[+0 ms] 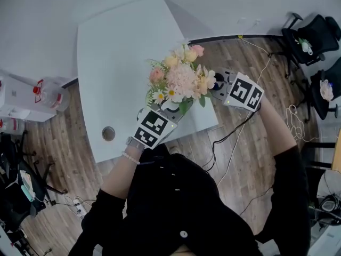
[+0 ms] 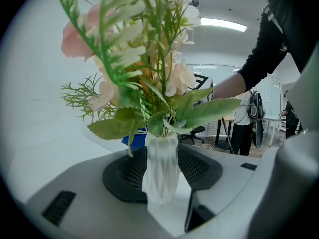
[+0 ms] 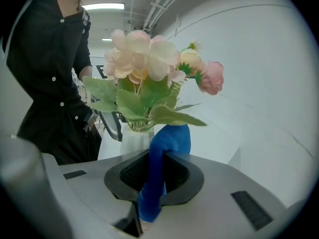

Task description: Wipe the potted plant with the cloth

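Now the left gripper (image 2: 161, 159) is clenched on the white vase (image 2: 160, 176) of the potted plant (image 1: 179, 82) at the near edge of the white table (image 1: 114, 57) — the right gripper (image 3: 155, 179) pinches the blue cloth (image 3: 167, 146), its top just beneath a green leaf (image 3: 174, 116).

Blue cloth (image 3: 172, 144) in tool (image 3: 155, 169), near plant (image 3: 144, 96)

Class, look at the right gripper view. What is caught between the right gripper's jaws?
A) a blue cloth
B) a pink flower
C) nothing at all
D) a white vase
A: the right gripper view shows the blue cloth pinched between the jaws of the right gripper, while the white vase sits in the left gripper.
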Available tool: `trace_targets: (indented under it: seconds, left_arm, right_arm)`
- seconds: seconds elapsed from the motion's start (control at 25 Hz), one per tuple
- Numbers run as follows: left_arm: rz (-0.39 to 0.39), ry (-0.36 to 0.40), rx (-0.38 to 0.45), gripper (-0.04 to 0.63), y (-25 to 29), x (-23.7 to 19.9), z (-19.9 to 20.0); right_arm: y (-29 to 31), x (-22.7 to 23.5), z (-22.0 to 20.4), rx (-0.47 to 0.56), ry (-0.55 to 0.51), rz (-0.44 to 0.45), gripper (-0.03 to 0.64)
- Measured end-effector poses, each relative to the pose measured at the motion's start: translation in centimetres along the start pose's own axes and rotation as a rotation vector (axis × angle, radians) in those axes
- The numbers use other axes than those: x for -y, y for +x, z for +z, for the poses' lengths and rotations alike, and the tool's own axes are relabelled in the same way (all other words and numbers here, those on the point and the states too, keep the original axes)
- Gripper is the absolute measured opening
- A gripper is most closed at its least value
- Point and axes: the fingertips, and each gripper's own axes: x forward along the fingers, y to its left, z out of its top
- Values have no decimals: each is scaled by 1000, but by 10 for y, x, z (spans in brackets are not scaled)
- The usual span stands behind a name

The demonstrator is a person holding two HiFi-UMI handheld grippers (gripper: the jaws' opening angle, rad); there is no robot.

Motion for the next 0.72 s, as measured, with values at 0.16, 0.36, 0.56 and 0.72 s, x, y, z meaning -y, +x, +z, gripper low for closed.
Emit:
trace_targets:
  seconds: [0.16,0.36,0.56,0.72]
  left_arm:
    - [3,-5,1,207,1,0,1]
    - [2,-4,1,207,1,-1,-1]
    - [-1,-1,2,207,-1,-1,-1]
    - [-5,1,3,207,-2,-1,-2]
  right_arm:
    - [6,2,-9,-40,-14,30,80]
    - [19,2,-30,-84,22,34,80]
    - [33,-4,-53,-128,65,27,80]
    - [45,-4,-69,-142,114,8,80]
